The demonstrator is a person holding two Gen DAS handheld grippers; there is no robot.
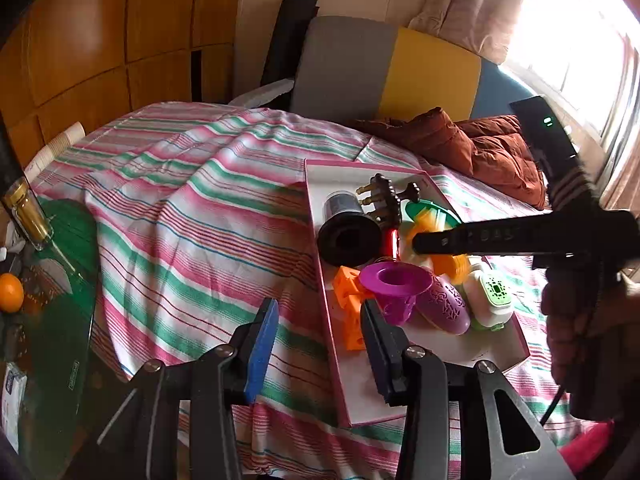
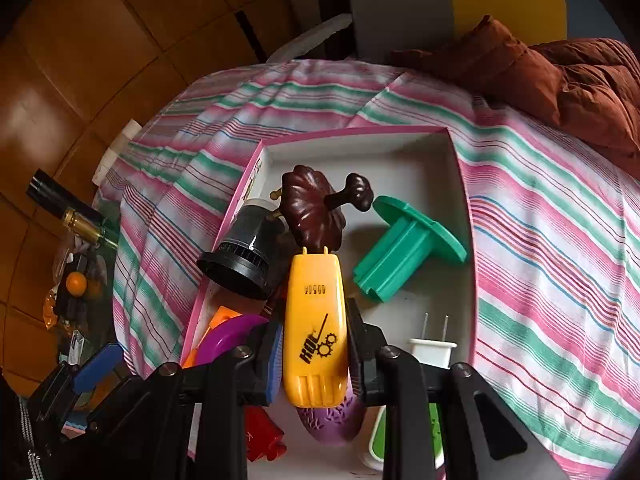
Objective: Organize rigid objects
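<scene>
Right gripper (image 2: 314, 354): its two fingers are clamped on the yellow plastic piece (image 2: 314, 332), which stands lengthwise between them, nose toward 12 o'clock, above the box.
Left gripper (image 1: 320, 340): fingers apart with nothing between them, hanging over the box's left wall; the blue pad (image 1: 262, 350) sits on the finger at 9 o'clock.
Box (image 2: 448, 160): shallow, pink-edged with a white floor, lying on the striped cloth (image 2: 540, 220).
Yellow plastic piece, detail: black print and a gear mark on its top face; in the left wrist view it shows only as a blurred orange-yellow patch under the right tool's finger, so its outline there is hard to judge.
Dark brown plug (image 2: 314, 216): at 12 o'clock from the yellow piece's nose, seemingly touching it; brass pins show in the left wrist view.
Black cylinder (image 2: 244, 256): on its side at 10 o'clock from the yellow piece, against the box's left wall.
Green spool (image 2: 408, 248): tipped over at 2 o'clock, apart from the plug.
White adapter (image 2: 432, 350): at 3 o'clock, two prongs pointing up.
Purple oval case (image 2: 332, 420): under the yellow piece at 6 o'clock.
Magenta funnel (image 1: 396, 284): just beside the orange block (image 1: 350, 304), near the left tool's right finger.
Brown jacket (image 2: 560, 80): heaped on the cloth at 1 o'clock, well apart from the box.
</scene>
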